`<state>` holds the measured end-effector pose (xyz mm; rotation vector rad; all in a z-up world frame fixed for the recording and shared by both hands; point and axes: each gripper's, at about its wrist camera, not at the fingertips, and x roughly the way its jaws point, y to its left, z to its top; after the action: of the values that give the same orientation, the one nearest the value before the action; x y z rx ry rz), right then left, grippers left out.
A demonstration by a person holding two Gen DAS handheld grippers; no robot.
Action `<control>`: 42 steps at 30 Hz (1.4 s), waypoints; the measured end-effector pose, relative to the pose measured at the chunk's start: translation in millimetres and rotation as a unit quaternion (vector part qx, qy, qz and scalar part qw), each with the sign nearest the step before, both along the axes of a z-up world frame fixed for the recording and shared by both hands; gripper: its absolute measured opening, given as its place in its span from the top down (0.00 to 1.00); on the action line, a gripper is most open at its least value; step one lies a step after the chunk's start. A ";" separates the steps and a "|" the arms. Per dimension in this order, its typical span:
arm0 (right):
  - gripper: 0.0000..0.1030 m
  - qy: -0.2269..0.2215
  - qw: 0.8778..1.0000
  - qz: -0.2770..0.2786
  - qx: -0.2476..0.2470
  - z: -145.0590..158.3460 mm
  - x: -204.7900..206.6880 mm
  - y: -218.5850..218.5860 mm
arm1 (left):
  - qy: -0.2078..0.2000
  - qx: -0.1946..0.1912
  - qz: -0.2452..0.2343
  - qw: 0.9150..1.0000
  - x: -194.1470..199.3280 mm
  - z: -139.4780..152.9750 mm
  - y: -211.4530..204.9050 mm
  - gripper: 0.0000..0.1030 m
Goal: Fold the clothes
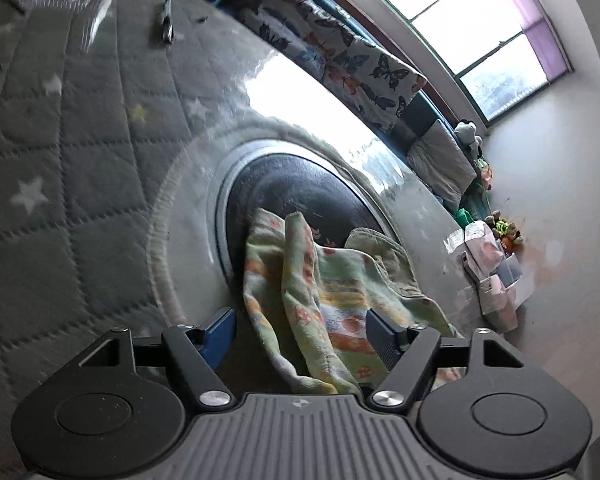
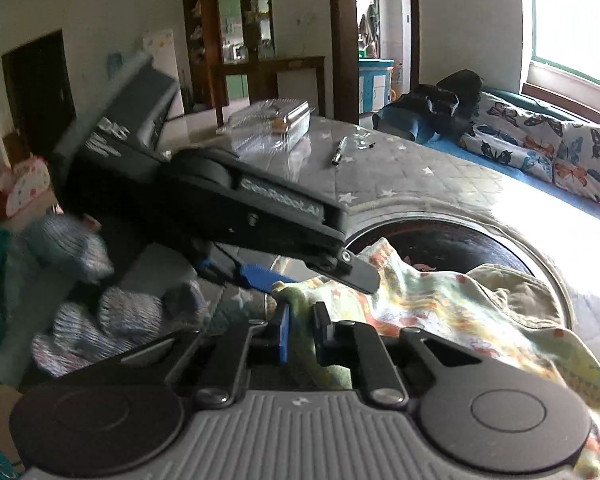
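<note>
Right wrist, tongs [image 2: 301, 330] pinching cloth [image 2: 440, 308] (lengthwise rightward)

Quilted star-patterned cover [image 1: 60, 152], butterfly cushions [image 2: 548, 148], a pen [image 2: 339, 151] (lying flat), window [image 1: 476, 32].

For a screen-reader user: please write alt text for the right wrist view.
The right gripper is shut on a patterned cloth lying on a grey quilted table. The left gripper reaches in beside it, held by a gloved hand.
</note>
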<state>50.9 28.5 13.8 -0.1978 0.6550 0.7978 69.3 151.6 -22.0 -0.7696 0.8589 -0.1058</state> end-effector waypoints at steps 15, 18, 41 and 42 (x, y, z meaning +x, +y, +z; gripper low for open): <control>0.80 0.018 0.999 -0.009 0.038 -2.5 2.6 -23.7 | 0.028 -0.017 -0.001 0.999 11.7 -16.0 -9.7 0.81; 0.79 0.012 0.999 -0.038 0.031 -2.5 5.8 -38.6 | 0.026 -0.013 -0.003 1.000 10.4 -16.7 -10.2 0.83; 0.49 0.042 0.940 -0.335 0.035 -49.4 73.8 -214.1 | 0.015 0.029 -0.019 0.999 14.6 -12.9 -21.6 0.82; 0.48 0.044 0.940 -0.337 0.038 -51.1 74.8 -216.6 | 0.014 0.030 -0.019 0.999 14.6 -12.8 -21.8 0.82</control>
<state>125.7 -188.1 -37.3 0.1356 0.7146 0.1680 83.9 129.8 -34.9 -0.6996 0.9006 -0.1026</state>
